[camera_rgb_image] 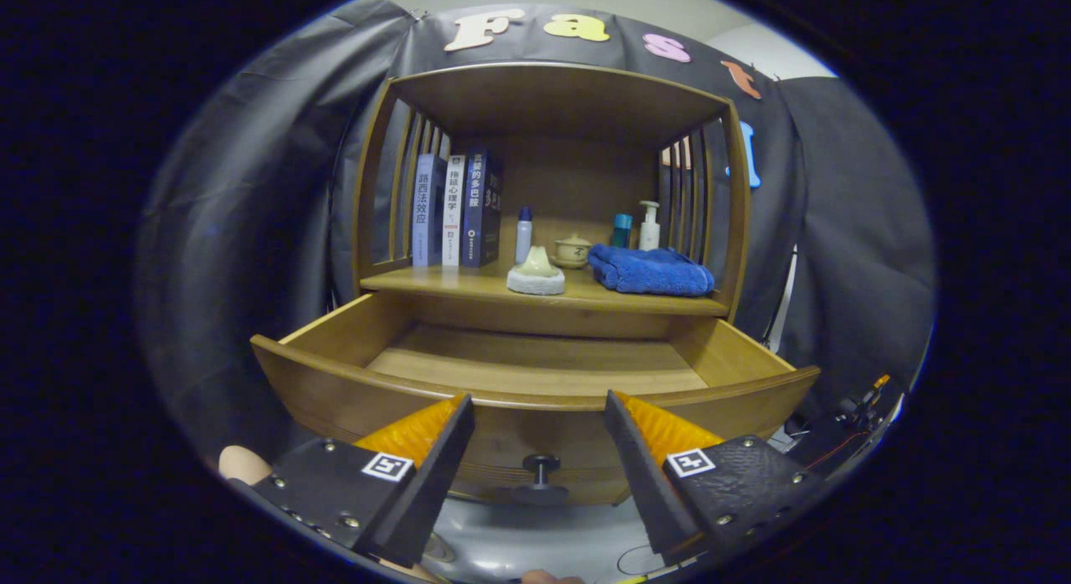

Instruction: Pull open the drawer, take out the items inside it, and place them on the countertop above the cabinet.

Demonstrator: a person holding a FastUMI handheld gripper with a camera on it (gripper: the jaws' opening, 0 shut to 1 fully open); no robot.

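Drawer (pixel 535 375) stands open before spread gripper (pixel 540 412) jaws; countertop (pixel 468 284) holds 3 books (pixel 456 209), towel (pixel 651 271)

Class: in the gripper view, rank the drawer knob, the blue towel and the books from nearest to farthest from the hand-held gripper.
Hand-held gripper is open.
1. Drawer knob: between the fingers, on the drawer front.
2. Blue towel: on the countertop, beyond the open drawer.
3. Books: upright, farther back on the countertop.

The wooden drawer (pixel 535 375) is pulled out from the cabinet (pixel 552 191), its visible floor bare, its dark knob (pixel 541 464) centred on the curved front. Above the drawer, on the countertop (pixel 468 284), lie a folded blue towel (pixel 651 270) and a pale cone-shaped piece (pixel 536 272).
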